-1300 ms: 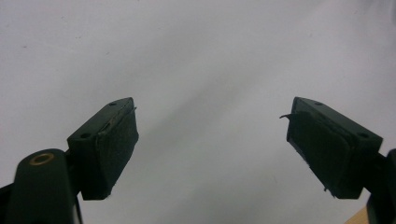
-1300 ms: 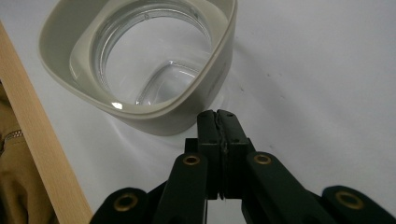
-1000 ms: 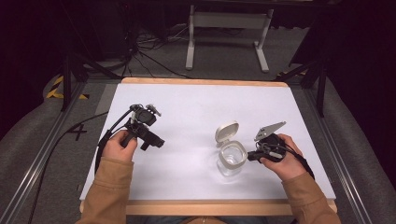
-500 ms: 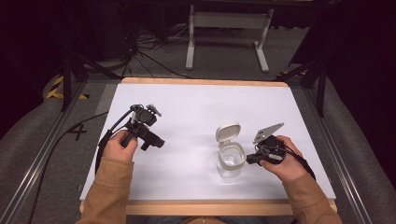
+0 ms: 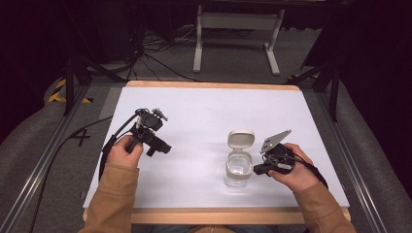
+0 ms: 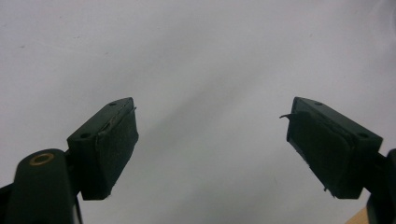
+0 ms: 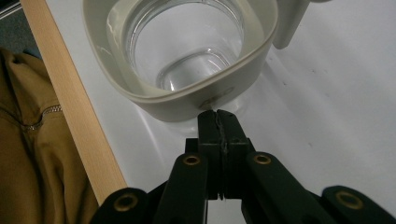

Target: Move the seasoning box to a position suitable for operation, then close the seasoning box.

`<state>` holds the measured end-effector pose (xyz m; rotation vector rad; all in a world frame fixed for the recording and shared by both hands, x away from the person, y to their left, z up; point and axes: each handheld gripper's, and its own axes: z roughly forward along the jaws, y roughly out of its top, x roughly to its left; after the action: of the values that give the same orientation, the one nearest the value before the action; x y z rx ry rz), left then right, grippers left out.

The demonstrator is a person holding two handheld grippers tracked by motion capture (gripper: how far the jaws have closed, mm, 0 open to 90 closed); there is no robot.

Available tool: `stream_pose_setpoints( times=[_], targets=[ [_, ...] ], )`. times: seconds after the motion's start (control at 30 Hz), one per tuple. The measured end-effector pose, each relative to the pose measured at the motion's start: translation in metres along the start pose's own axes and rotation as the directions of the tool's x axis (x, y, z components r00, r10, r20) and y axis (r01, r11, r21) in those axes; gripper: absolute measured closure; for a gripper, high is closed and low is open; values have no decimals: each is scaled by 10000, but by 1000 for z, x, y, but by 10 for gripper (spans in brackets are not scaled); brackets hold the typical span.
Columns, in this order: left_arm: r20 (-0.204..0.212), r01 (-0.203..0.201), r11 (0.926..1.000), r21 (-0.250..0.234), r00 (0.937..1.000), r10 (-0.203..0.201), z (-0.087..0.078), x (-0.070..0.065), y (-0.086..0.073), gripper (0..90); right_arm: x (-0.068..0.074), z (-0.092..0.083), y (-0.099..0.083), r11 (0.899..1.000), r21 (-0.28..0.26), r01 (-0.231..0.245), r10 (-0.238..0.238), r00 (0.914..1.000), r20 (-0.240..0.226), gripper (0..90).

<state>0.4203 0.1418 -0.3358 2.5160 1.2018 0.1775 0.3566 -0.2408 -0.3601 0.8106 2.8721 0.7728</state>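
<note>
A clear glass jar [image 5: 237, 171] with a white collar stands on the white table, its white lid [image 5: 241, 139] flipped open and tilted up at the far side. My right gripper [image 5: 256, 170] is just to the jar's right, pointing at it. In the right gripper view the jaws are shut on nothing, and the right gripper [image 7: 218, 115] has its tips right at the jar's [image 7: 187, 60] white collar. The jar looks empty. My left gripper [image 5: 165, 148] is held over the table's left half, well apart from the jar. The left gripper [image 6: 212, 123] stands open over bare table.
The white table top [image 5: 204, 111] has a wooden front edge [image 7: 74, 116] close to the jar. A tan sleeve [image 7: 28, 154] lies just past that edge. Cables trail off the left side of the table; a metal stand [image 5: 233, 29] is on the floor beyond.
My right hand has shifted slightly toward the front edge, staying beside the jar with its jaws shut. The left hand and the jar have not moved.
</note>
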Motion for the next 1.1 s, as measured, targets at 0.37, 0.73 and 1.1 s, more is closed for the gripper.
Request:
stream_pose_setpoints(
  times=[0.37,0.73,1.1],
  targets=[
    [79,-18,9999,-104,10000,19,0,1,3,166,-4,-8,-4,9981,-597,-122,140,9995,293,900],
    [184,-199,9998,36,9996,199,4,-4,10,167,-14,-34,-16,9498,-3025,-799,1221,9848,1232,900],
    [-5,-152,9999,34,9999,152,4,-3,4,168,-27,-33,-14,9307,-3501,-1059,1529,9822,1093,900]
  ],
)
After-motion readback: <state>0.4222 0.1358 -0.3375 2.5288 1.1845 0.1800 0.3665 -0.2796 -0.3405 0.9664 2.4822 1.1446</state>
